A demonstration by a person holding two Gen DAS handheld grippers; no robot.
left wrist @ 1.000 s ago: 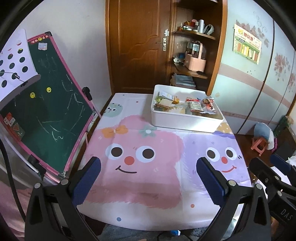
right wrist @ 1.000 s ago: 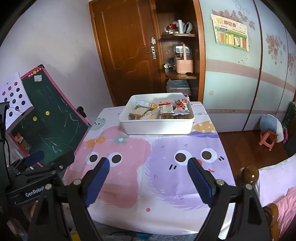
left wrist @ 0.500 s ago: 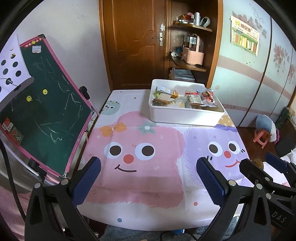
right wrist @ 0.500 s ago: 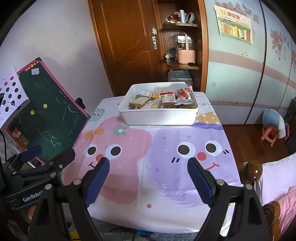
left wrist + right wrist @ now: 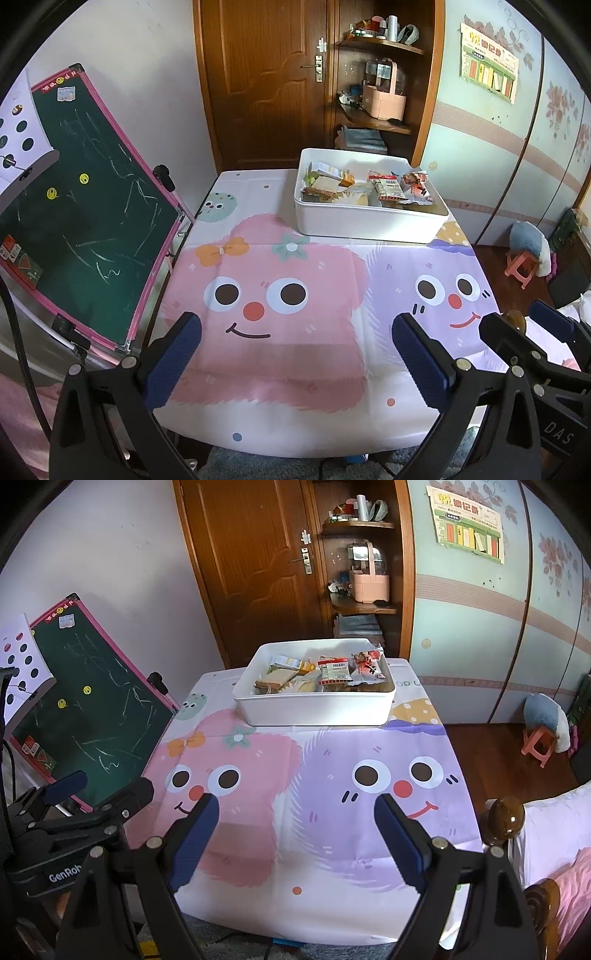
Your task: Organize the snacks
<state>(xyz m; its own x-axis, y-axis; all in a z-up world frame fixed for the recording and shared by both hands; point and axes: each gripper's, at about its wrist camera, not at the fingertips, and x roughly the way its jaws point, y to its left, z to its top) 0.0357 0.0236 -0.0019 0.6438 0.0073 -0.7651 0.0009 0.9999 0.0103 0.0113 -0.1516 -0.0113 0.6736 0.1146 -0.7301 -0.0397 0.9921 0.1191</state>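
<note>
A white bin (image 5: 365,224) (image 5: 314,709) stands at the far end of the table and holds several snack packets (image 5: 384,186) (image 5: 334,672). My left gripper (image 5: 295,350) is open and empty above the near edge of the table, well short of the bin. My right gripper (image 5: 297,834) is open and empty, also above the near edge. Each gripper shows at the side of the other's view: the right one (image 5: 532,325), the left one (image 5: 99,794).
The table (image 5: 295,406) wears a cloth with pink and purple cartoon faces. A green chalkboard easel (image 5: 85,206) leans close at its left. A bed with a wooden post (image 5: 504,818) is at the right. A door, corner shelves and a pink stool (image 5: 537,744) lie beyond.
Both grippers have risen a little and tilted down, so the table and bin sit lower and nearer in the views. Both stay open and empty.
</note>
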